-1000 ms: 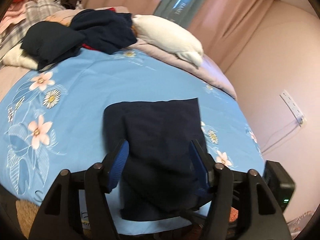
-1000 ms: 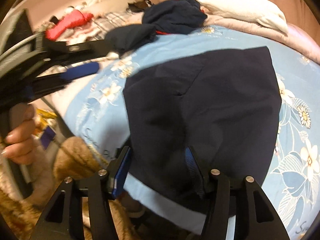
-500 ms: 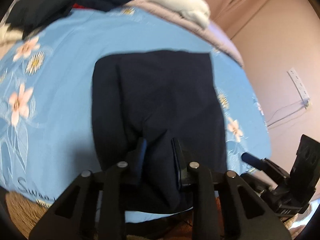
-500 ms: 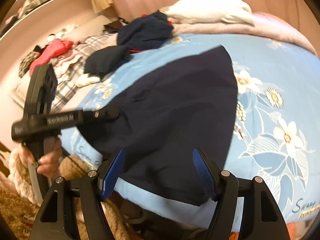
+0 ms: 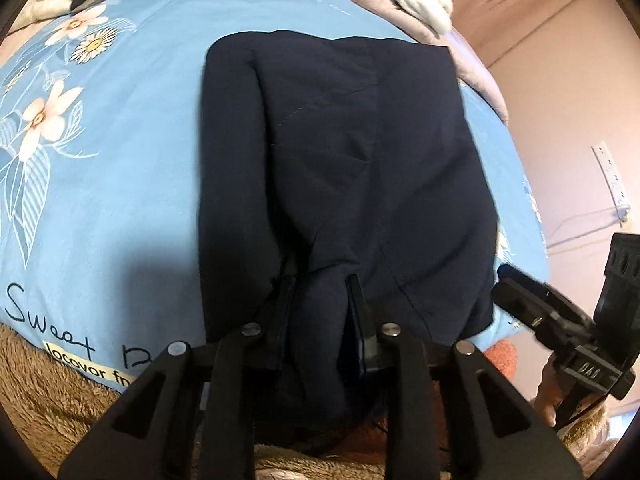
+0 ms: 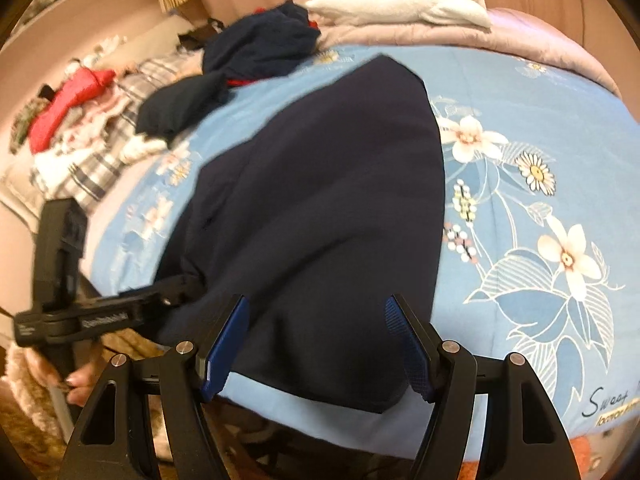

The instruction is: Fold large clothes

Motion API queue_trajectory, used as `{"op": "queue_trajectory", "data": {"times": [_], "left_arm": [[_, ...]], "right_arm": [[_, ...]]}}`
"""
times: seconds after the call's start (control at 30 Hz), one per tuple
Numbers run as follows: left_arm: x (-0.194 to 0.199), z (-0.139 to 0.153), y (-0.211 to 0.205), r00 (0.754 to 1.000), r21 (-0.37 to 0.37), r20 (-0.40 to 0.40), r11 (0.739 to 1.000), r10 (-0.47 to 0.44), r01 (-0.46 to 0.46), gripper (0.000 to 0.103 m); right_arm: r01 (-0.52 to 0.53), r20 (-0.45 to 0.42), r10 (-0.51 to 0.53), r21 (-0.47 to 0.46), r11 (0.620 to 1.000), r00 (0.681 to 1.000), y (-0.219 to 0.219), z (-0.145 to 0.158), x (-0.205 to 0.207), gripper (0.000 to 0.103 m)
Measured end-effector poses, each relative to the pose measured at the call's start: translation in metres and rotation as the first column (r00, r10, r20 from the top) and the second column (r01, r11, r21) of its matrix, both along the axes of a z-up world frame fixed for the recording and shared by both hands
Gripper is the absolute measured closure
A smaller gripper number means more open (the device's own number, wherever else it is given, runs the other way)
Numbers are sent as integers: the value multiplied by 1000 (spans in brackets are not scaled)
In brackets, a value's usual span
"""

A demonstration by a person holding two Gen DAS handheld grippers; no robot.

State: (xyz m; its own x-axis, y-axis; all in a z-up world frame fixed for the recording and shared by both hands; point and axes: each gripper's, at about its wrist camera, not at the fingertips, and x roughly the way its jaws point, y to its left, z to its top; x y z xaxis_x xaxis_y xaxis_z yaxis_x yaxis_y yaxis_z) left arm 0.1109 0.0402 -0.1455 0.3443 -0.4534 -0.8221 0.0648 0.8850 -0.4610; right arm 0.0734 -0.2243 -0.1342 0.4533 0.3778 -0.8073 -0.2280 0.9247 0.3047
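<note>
A navy garment [image 5: 340, 140] lies flat on the blue flowered bed sheet [image 5: 120, 160], its near hem at the bed's front edge. My left gripper [image 5: 320, 292] pinches a raised fold of that hem between its fingers, and its jaws are opening slightly. In the right wrist view the garment [image 6: 320, 180] stretches away from me, and the left gripper [image 6: 180, 284] bites its left corner. My right gripper [image 6: 316, 320] stands open astride the near hem, pads clear of the cloth; its tip [image 5: 504, 276] also shows beside the garment's right corner.
A heap of dark clothes [image 6: 256, 48] and a white pillow [image 6: 400, 4] lie at the bed's far end. Plaid and red clothes [image 6: 72, 96] are piled far left. A fuzzy brown rug [image 5: 40, 380] lies below the bed edge. A wall socket [image 5: 612, 176] is on the right.
The left gripper dropped to the near hem and closed on a fold of the navy cloth. The right gripper's jaws widened as it shifted along the same hem.
</note>
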Motion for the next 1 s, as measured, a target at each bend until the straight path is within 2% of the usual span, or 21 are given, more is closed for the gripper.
{"op": "queue_trajectory", "data": {"times": [0.07,0.13,0.27,0.5,0.73,1.0], "left_arm": [[-1,-1,-2,1000,22,11,1000,0,0,72],[-1,-4,-5,1000,44,22,999,-4,3,70],[0,-12,-8,1000,73,27,997,-11,9,68],[0,-17,-6,1000,52,19,999,-4,3,67],[-15,-8,-4,999,72,45,997,14,-17,66],[-30,9,-6,995,157,101,987,10,-26,64]], "right_arm": [[5,-37,-6,-27,1000,999,2,-11,2,32],[12,-31,-14,-64,998,999,3,-16,0,32],[18,-36,-21,-69,997,999,2,-21,-2,32],[11,-45,-15,-91,996,999,2,-26,-1,32],[10,-53,-15,-93,996,998,-1,-26,-4,32],[23,-60,-29,-87,996,998,0,-28,-2,32]]}}
